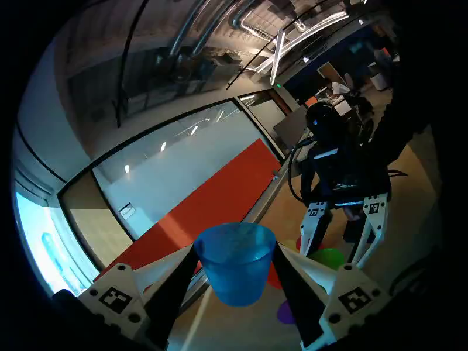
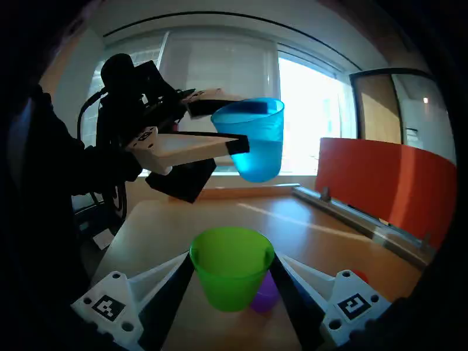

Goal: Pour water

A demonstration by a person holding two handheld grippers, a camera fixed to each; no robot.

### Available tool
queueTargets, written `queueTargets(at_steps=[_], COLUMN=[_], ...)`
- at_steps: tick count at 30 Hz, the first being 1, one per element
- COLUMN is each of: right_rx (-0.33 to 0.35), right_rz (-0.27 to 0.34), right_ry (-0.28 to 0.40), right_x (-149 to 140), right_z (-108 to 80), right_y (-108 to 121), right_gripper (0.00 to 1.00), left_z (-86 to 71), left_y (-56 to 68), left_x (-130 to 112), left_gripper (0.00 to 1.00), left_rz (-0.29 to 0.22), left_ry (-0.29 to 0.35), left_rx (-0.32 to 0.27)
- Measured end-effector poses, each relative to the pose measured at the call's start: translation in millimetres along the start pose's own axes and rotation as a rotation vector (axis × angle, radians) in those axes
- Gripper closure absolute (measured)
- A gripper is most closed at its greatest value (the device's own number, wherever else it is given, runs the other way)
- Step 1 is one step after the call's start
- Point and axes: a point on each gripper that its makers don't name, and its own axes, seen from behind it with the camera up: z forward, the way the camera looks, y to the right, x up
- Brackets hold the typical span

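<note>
A translucent blue cup (image 1: 236, 270) sits between the fingers of my left gripper (image 1: 236, 272), which is shut on it. In the right gripper view that blue cup (image 2: 251, 139) hangs high above the table, holding water and slightly tilted. My right gripper (image 2: 232, 275) is shut on a green cup (image 2: 231, 274), upright and low over the wooden table (image 2: 316, 234). In the left gripper view the right gripper (image 1: 345, 234) shows farther off with the green cup (image 1: 327, 257) at its fingertips. The blue cup is above and beyond the green one.
A purple cup (image 2: 266, 294) stands on the table just behind the green cup, also seen as a purple cup (image 1: 285, 313) in the left gripper view. An orange partition (image 2: 389, 181) with a metal rail edges the table's right side. A person's dark sleeve (image 2: 70, 164) holds the left gripper.
</note>
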Motion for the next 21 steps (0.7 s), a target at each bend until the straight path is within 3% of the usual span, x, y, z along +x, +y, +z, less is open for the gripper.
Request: queueTargets(at_steps=[21], right_rx=[0.009], right_rz=[0.000], right_ry=[0.001], right_x=[0.6], right_z=[3.0], right_y=[0.4], right_gripper=[0.10], left_z=[-0.8], left_y=[2.6], left_x=[0.3], left_gripper=[0.14], left_rz=[0.002], left_ry=[0.012], left_rx=[-0.015])
